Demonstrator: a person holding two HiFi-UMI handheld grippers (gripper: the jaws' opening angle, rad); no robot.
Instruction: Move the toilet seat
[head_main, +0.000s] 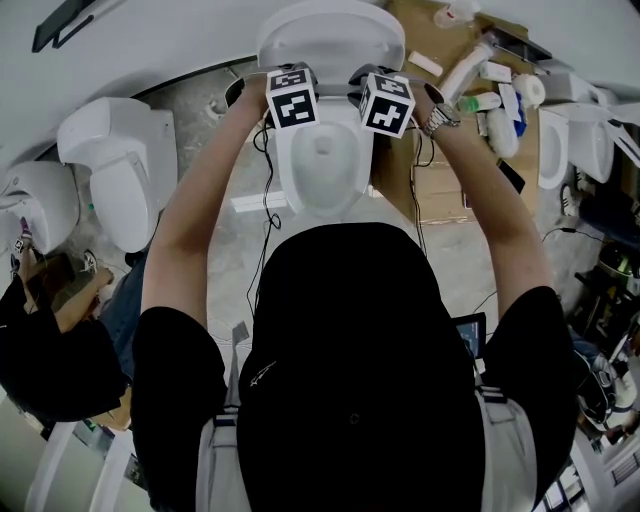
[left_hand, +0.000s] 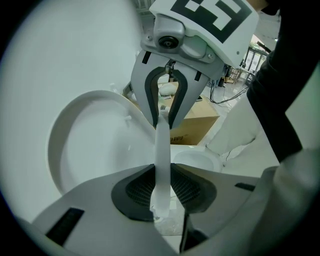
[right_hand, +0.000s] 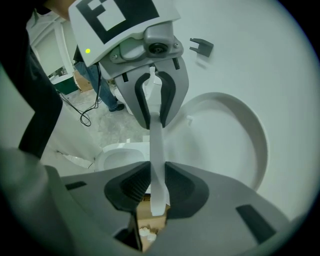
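A: At the far end of the toilet bowl (head_main: 325, 165), the toilet seat (head_main: 330, 40) is tipped up, both claws on its near rim.
B: Grip?
A: Left claw (left_hand: 161, 192) is clamped on the thin white rim, dark ribbed pads (left_hand: 137, 190) on either side. Right claw (right_hand: 152, 192) is the same, just beside it.
B: Orientation?
A: Rim strip runs straight from one claw to the other. Rest of the seat reaches away from the person. From above it's an oval spread left-right, foreshortened.
B: Views differ?
A: Gripper views show pads biting the rim; head view doesn't. Head view adds another toilet (head_main: 120, 170) at left. Left gripper view catches a cardboard box (left_hand: 192, 125) behind the right claw.
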